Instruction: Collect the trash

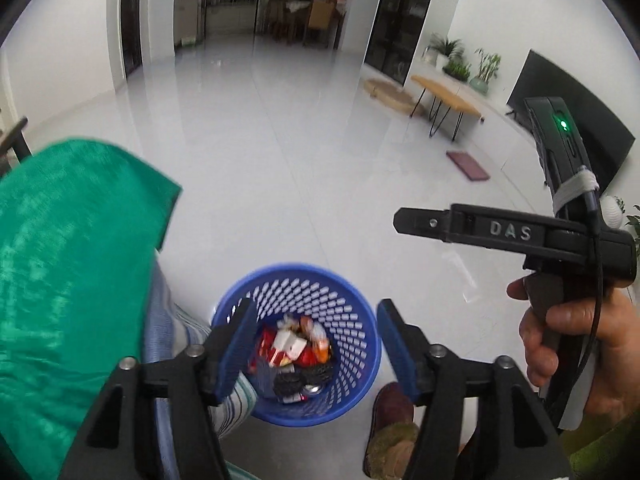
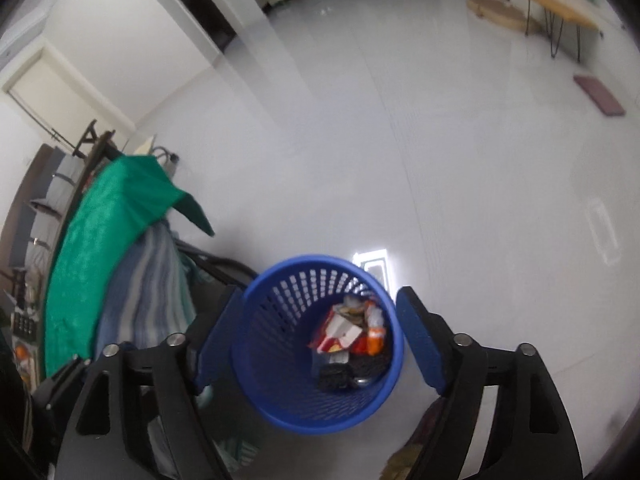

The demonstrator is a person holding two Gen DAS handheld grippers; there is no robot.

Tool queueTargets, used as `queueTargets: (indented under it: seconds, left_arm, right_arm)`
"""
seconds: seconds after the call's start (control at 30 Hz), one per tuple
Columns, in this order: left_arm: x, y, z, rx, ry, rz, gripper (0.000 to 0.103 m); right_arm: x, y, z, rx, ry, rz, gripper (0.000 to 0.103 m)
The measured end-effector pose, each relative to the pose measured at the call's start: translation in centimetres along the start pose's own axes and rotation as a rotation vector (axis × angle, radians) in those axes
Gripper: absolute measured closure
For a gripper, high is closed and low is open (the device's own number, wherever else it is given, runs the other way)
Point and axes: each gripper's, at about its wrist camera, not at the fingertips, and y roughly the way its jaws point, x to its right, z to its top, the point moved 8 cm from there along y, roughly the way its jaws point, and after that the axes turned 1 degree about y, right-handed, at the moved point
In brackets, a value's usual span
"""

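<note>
Your left gripper (image 1: 314, 346) hangs over the blue mesh wastebasket (image 1: 360, 344), jaws spread apart with nothing between the pads. Your right gripper (image 2: 320, 346) is likewise wide open and empty above the same basket. The trash (image 1: 294, 354), red and white wrappers and dark bits, lies in the basket's bottom. Left of the basket a green cloth (image 1: 72, 280) drapes down close to its rim; beyond the basket the white tiled floor (image 1: 280, 160) is open. The right gripper's body reads "DAS" in the left view.
</note>
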Motion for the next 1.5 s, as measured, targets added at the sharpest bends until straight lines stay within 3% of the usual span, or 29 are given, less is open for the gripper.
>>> queueTargets:
  seconds: [0.07,0.13,0.17,0.23,0.33,0.43,0.63,0.93,1.07,1.5]
  left_arm:
    - [0.5,-3.1,0.3,0.067,0.005,-0.001,0.022]
    - [1.2,-5.6,-0.4,0.114,0.006,-0.003,0.015]
    - [1.6,-6.1,-1.1,0.102,0.003,-0.006,0.014]
    - [2.1,-5.7,-3.1,0.038,-0.016,-0.01,0.0]
    - [2.6,-5.8,-4.3,0.035,-0.008,0.015,0.0]
    - [2.5,-6.7,-5.0,0.042,0.009,0.096,0.0]
    - [1.2,-7.7,-5.9,0.022,0.008,0.237,0.0]
    - [1.0,-8.5,-6.4,-0.035,0.005,0.25,0.0]
    - [1.3,-8.2,-6.6,-0.051,0.0,0.218,0.0]
    - [0.5,-7.5,-6.8,-0.071,-0.024,0.222,0.0]
  right_arm:
    - [-1.3,-4.1,0.2,0.068,-0.025,0.029,0.002]
    - [-2.2,-7.6,-0.4,0.129,-0.033,0.07,0.0]
    - [-2.4,-8.7,-1.1,0.146,-0.035,0.076,0.0]
    - [-2.2,-10.0,-3.6,0.134,-0.043,0.035,0.0]
    - [-0.7,-10.4,-6.9,0.121,-0.08,-0.15,0.0]
    - [-1.4,-11.5,-8.3,0.15,-0.133,-0.205,0.0]
    - [-2.6,-13.8,-9.1,0.187,-0.15,-0.201,0.0]
    - [-4.1,-12.4,-11.7,0.101,-0.194,-0.188,0.0]
    - [-3.7,-12.4,-12.0,0.091,-0.188,-0.187,0.0]
    - [-4.3,-12.1,-12.7,0.057,-0.213,-0.163,0.0]
